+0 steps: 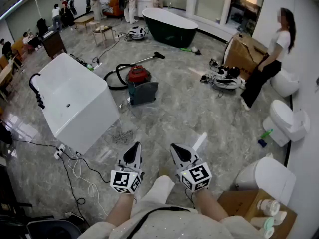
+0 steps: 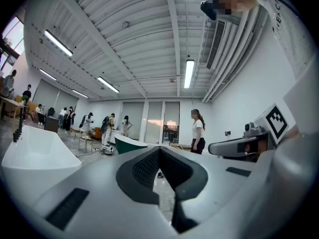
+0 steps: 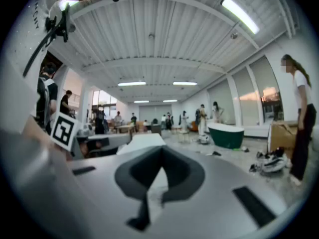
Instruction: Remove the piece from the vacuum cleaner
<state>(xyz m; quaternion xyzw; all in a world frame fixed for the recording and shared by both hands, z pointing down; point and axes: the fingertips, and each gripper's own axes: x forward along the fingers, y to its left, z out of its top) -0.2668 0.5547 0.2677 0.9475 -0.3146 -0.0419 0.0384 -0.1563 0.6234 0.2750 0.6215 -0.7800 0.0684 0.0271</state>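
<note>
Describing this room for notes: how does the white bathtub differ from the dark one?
The white bathtub is boxy and straight-edged; the dark bathtub is oval. The white one stands near, left of the vacuum cleaner; the dark one stands beyond it, by the windows. Both stand free on the floor.

1. A glossy grey marble-patterned floor (image 1: 184, 108) spreads across a large hall.
2. A white bathtub (image 1: 75, 101) stands at the left, and a dark green bathtub (image 1: 169, 26) stands farther back.
3. White toilets (image 1: 286, 121) line the right wall, near a cardboard box (image 1: 244, 51).
4. Tall windows (image 1: 214, 1) fill the far wall.
5. Strip lights (image 2: 189, 73) glow on a white ribbed ceiling (image 2: 139, 39).
</note>
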